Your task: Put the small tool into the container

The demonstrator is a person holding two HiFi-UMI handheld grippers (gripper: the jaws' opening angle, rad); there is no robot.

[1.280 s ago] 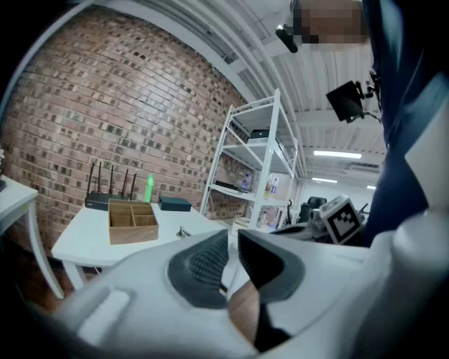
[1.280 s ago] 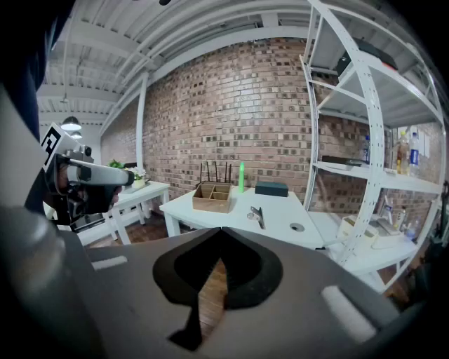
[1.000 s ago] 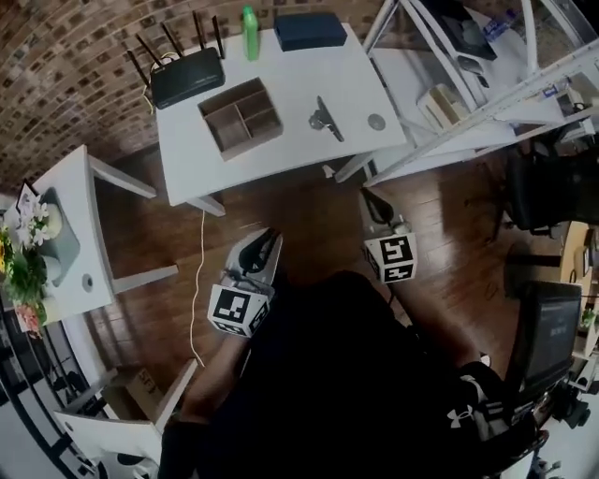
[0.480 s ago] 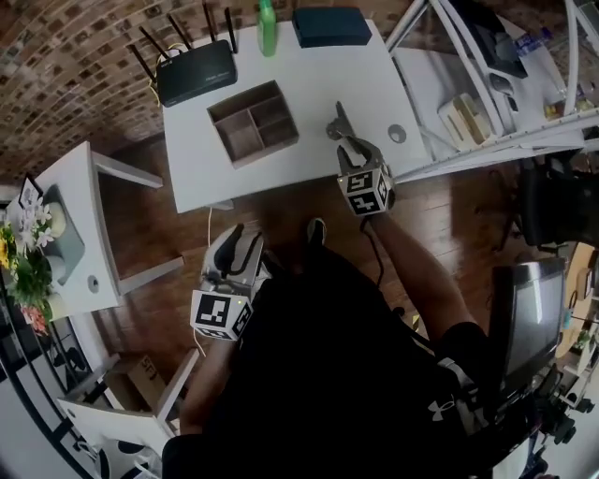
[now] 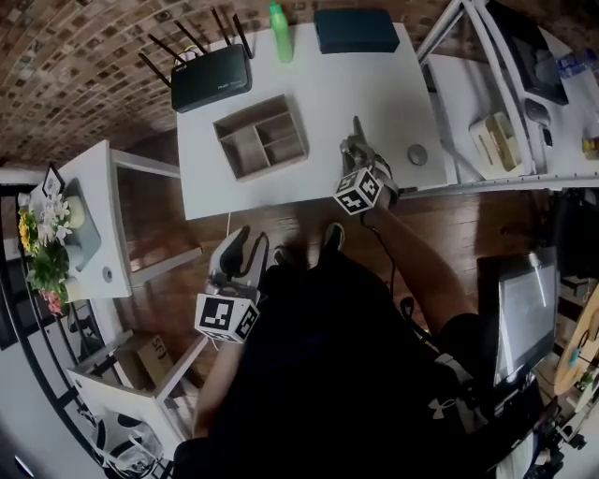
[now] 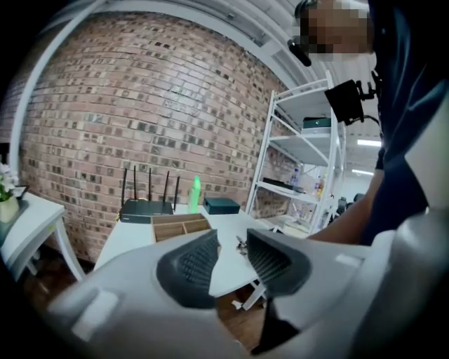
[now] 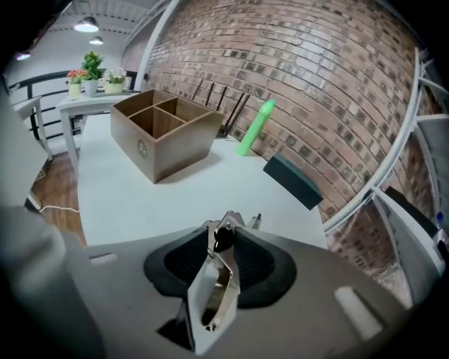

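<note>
The small metal tool (image 5: 356, 125) lies on the white table (image 5: 318, 84), right of the wooden divided container (image 5: 253, 110). My right gripper (image 5: 355, 150) is down over the tool. In the right gripper view its jaws are closing, and the tool (image 7: 217, 280) stands between the pads, touching both. The container (image 7: 175, 151) sits ahead and to the left there. My left gripper (image 5: 241, 245) hangs over the wood floor, short of the table. Its jaws are closing with nothing between them (image 6: 231, 256); the container (image 6: 179, 226) shows far beyond.
At the table's far edge stand a black router (image 5: 211, 79), a green bottle (image 5: 279, 19) and a dark box (image 5: 356, 30). A small round disc (image 5: 417, 154) lies right of the tool. A side table with flowers (image 5: 70, 234) is at left, a white shelf rack (image 5: 487, 84) at right.
My right gripper has gone from above the floor up onto the table and come down around the tool. The left gripper has stayed near the floor, its jaws now apart.
</note>
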